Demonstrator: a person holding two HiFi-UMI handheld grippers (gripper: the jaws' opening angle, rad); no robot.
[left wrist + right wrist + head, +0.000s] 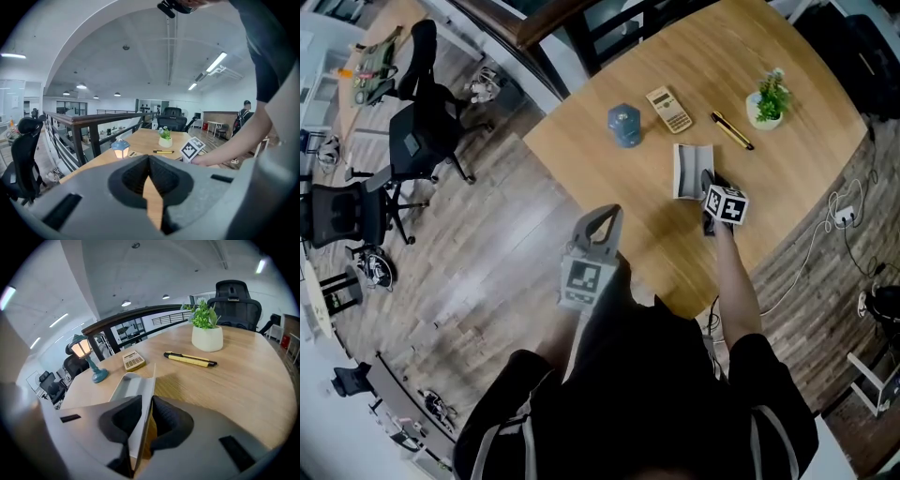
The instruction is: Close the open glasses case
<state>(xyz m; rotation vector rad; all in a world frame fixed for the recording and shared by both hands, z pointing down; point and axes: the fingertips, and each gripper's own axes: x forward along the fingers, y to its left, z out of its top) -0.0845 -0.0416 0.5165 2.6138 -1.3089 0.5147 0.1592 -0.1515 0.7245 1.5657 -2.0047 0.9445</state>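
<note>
Head view shows the task as begun but not finished. At the left, the left gripper [602, 225] hangs over the near edge of the table [609, 169], well apart from the work. In its own view the jaws are closed together at the tips, with nothing between them, so we judge that it takes no part for now.

Further right on the table stand a small blue lamp [624, 126] and a calculator [668, 109]. Next comes the glasses case [692, 171], near the middle of the table, and it lies open.

The right gripper [707, 186] is at the near end of the case. In the right gripper view the lid [143, 394] stands upright between the two jaws, and the pads look to press on it from both sides, so we take it as held.

Beyond the case lie a yellow pen [731, 130] and a potted plant [768, 97], both clear of it.

We think reaching and taking the lid are done. What is left is to fold the lid down onto the base, press it shut and let go.
</note>
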